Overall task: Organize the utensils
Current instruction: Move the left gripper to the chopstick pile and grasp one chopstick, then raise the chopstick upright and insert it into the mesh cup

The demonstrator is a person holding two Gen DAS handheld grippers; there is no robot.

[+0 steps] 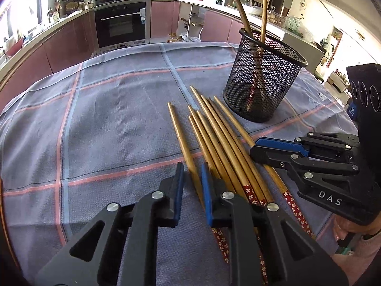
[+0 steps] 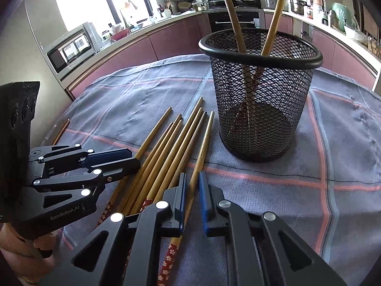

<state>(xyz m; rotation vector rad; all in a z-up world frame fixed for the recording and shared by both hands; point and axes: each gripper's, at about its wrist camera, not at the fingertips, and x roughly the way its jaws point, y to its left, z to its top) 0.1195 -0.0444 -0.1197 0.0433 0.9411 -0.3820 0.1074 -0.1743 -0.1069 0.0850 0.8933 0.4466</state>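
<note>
Left wrist view: the left gripper point(image 1: 192, 178) straddles the leftmost chopstick point(image 1: 181, 138) of the loose chopsticks point(image 1: 221, 143) lying on the checked cloth point(image 1: 107, 119) over the tabletop. The blue-padded fingers point(image 1: 206, 188) stand a little apart with the stick between them; whether the pads press on it cannot be told. The gripper body hides the patterned ends of several sticks, and the red flowered handles run out of the lower frame. The right gripper point(image 1: 266, 149) comes in from the right edge, partly cut off, its fingers lying over the rightmost sticks; "DAS" is readable on its body. Behind stands the black mesh holder point(image 1: 264, 81) with two chopsticks point(image 1: 263, 12) upright in it, their lower parts only dimly seen through the mesh.

Right wrist view: the right gripper point(image 2: 193, 188) has the rightmost chopstick point(image 2: 202, 147) between its fingers point(image 2: 203, 197), which are slightly parted; contact cannot be made out. The stick's flowered handle passes under the gripper and off the bottom edge. The left gripper point(image 2: 123, 159) sits at the left over the far side of the bundle, marked "GenRobot.AI"; the hand holding it is mostly cropped. The mesh holder point(image 2: 262, 109) stands just beside the stick tips, on the cloth point(image 2: 333, 143). The tops of its two chopsticks point(image 2: 276, 19) leave the frame
</note>
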